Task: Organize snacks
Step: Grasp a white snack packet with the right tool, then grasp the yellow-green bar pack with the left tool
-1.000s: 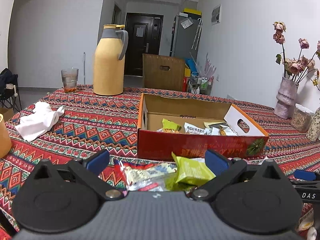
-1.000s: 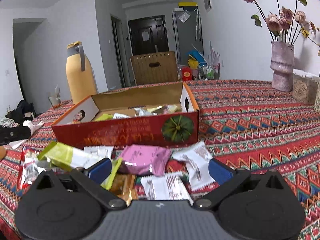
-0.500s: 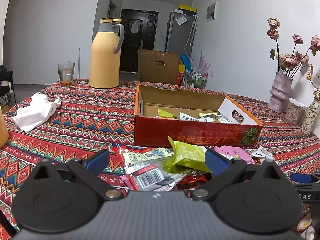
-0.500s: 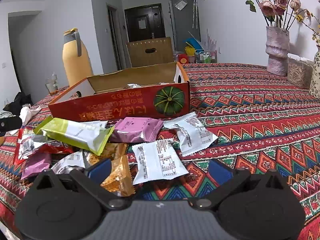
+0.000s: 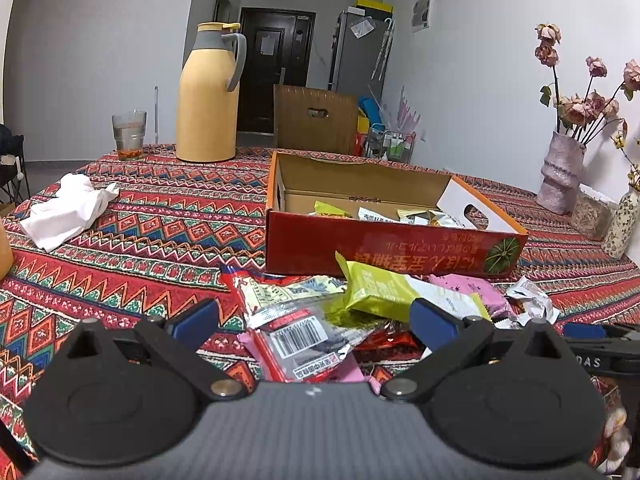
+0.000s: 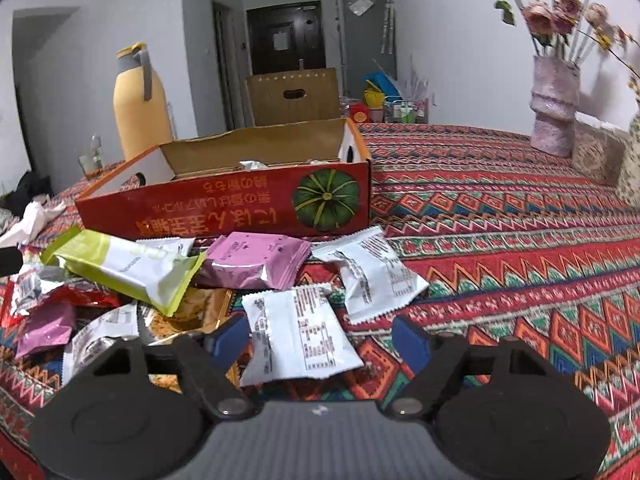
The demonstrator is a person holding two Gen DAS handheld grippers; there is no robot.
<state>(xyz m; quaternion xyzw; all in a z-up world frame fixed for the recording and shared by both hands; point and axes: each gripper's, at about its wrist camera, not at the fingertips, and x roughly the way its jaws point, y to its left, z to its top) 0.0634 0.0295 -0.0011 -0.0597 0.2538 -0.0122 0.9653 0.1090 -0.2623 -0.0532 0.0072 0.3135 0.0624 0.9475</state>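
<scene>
Both grippers hung low over a heap of snack packets on the patterned tablecloth (image 6: 500,208). On the right gripper (image 6: 320,338) the jaws had just been closing, with a white packet (image 6: 298,334) between them; its left edge lay at the left pad, while a gap showed on the other side, so it was not pinched. Just past it lay a second white packet (image 6: 374,274), a pink packet (image 6: 256,260) and a green-and-white packet (image 6: 128,266), all crowded against the front of the red cardboard box (image 6: 224,210), where a few snacks already lay. Jaws of the left gripper (image 5: 316,316) were spread over a clear packet with a barcode (image 5: 298,340) and a green packet (image 5: 376,288). Farther back stood a yellow jug (image 5: 208,96), a glass (image 5: 129,135), a crumpled white cloth (image 5: 66,210) and a vase of dried roses (image 5: 560,176).
</scene>
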